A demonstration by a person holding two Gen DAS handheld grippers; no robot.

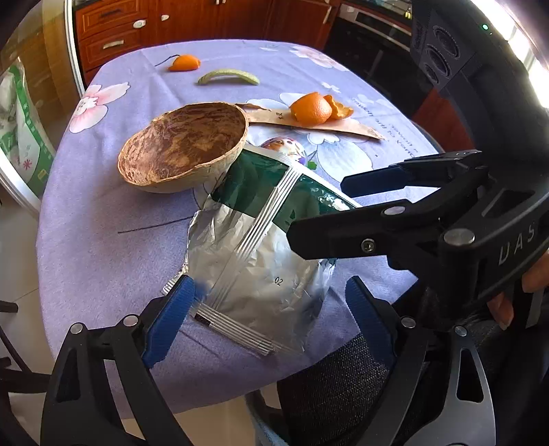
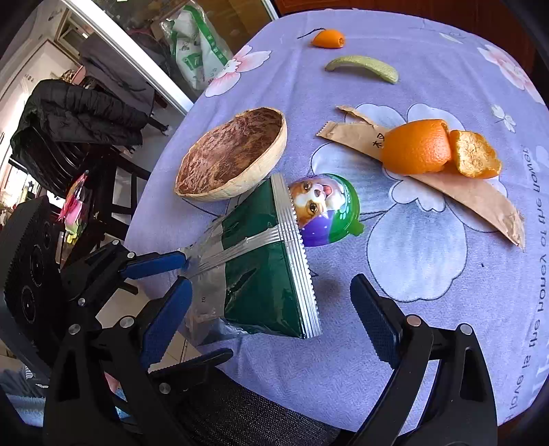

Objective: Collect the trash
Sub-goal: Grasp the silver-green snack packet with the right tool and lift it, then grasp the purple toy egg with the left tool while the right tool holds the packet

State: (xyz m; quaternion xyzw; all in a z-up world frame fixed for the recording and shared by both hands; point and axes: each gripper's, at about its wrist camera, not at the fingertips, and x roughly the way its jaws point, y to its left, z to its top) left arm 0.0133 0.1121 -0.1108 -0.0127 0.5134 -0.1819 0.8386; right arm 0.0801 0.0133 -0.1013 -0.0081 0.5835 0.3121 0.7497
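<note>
A green and silver foil bag (image 1: 260, 240) lies at the near edge of the table, its far end against a coconut shell half (image 1: 182, 147). My left gripper (image 1: 269, 308) is open, its fingers on either side of the bag's silver end, and the left pad (image 1: 175, 308) touches a corner. My right gripper (image 2: 271, 315) is also open, straddling the bag's green part (image 2: 267, 284) from the other side. A dog-print plastic capsule (image 2: 326, 209) sits behind the bag. Farther back lie orange peel (image 2: 422, 147) on a torn brown paper wrapper (image 2: 480, 199), a green peel strip (image 2: 363, 67) and a small orange peel (image 2: 327, 37).
The table wears a purple floral cloth (image 2: 429, 308). A mesh chair (image 1: 343, 377) stands against its near edge. Beside the table are a chair draped with a black jacket (image 2: 79, 113) and a green and white sack (image 2: 199, 48). Wooden cabinets (image 1: 137, 31) line the far wall.
</note>
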